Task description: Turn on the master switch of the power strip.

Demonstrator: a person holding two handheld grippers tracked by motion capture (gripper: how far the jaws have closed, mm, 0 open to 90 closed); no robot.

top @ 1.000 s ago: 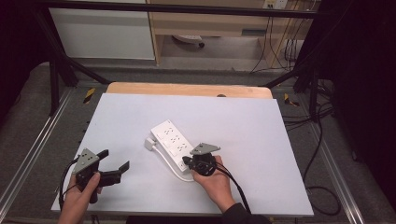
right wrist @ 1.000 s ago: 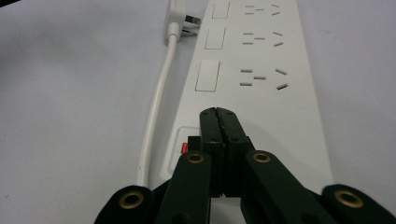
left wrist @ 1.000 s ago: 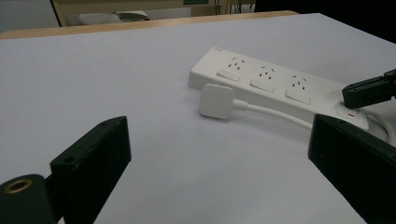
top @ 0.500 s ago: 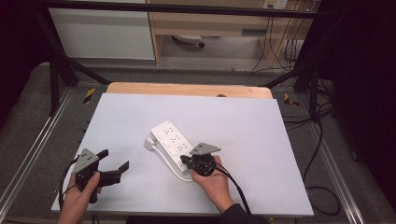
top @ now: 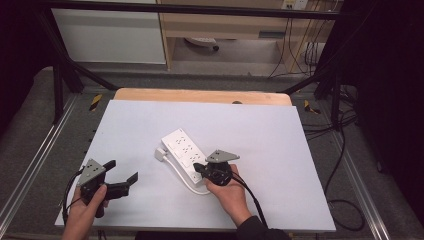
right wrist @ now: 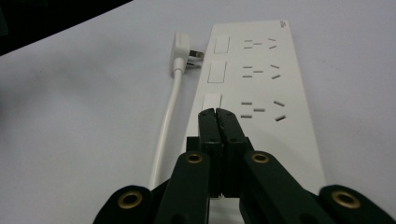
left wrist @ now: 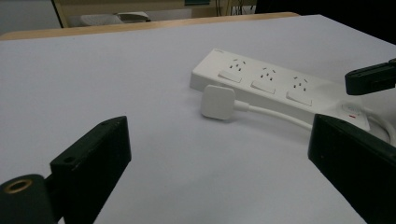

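I see the white power strip (top: 184, 154) lying flat near the middle of the counter (top: 280, 150), its long axis running diagonally from far-left to near-right. Its plug (top: 159, 153) rests just beside the far end. My right hand-held gripper (top: 198, 169) has its jaws closed together, tips over the strip's near switch. My left hand-held gripper (top: 122, 175) stands wide apart, empty, well left of it.

High view looks down from above; both gripper views sit low and close, sharing the strip (top: 184, 152).
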